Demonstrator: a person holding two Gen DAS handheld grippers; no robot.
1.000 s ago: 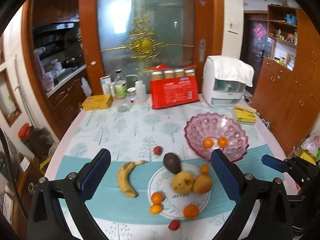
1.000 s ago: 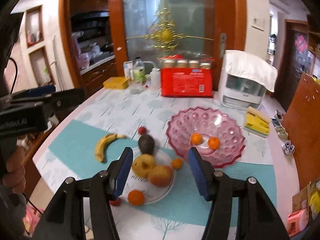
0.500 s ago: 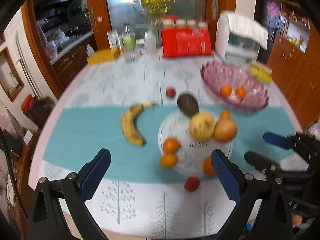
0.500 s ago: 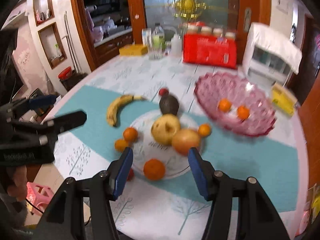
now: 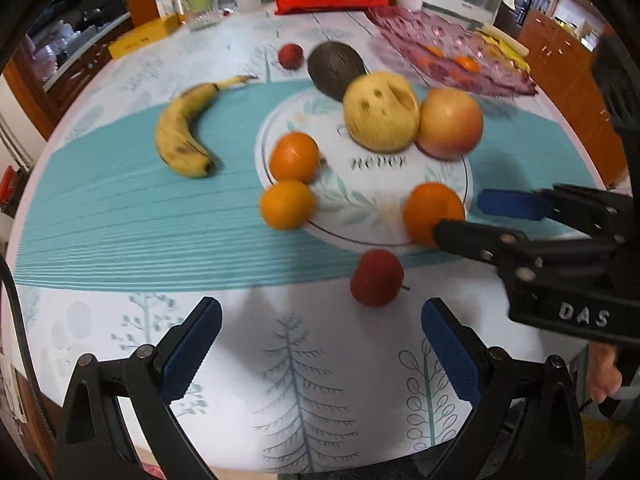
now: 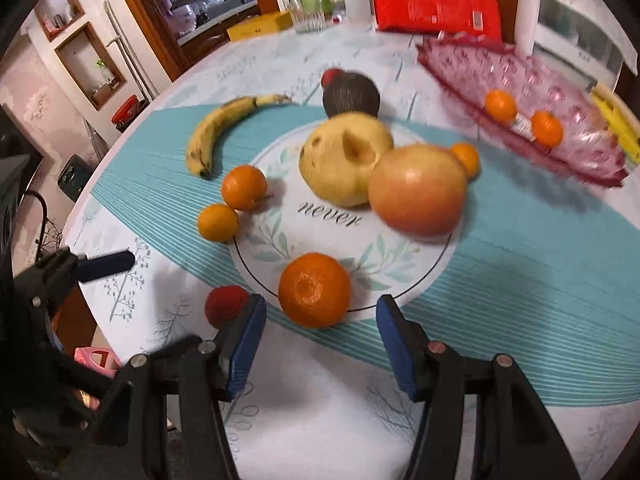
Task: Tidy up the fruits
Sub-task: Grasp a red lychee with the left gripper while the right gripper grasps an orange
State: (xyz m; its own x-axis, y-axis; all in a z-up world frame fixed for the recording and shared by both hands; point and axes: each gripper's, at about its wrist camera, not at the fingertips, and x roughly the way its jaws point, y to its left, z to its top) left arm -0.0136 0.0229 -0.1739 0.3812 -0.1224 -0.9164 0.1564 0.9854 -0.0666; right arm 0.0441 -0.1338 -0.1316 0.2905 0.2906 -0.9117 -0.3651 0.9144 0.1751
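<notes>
Here the right gripper (image 6: 320, 340) hung with its jaws parted and empty, just short of a mandarin (image 6: 314, 290) that sat on the near rim of the white plate (image 6: 416, 276). The left gripper (image 5: 316, 350) also stood wide open, holding nothing, above the bare tablecloth (image 5: 304, 396) near a small red fruit (image 5: 376, 278). Two more mandarins lay in the pink glass bowl (image 6: 480, 64) beyond the plate.

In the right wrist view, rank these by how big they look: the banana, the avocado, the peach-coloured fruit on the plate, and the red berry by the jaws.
1. Peach-coloured fruit
2. Banana, long but thin; unsure against the fruit
3. Avocado, farther off and partly hidden
4. Red berry, smallest though nearest
</notes>
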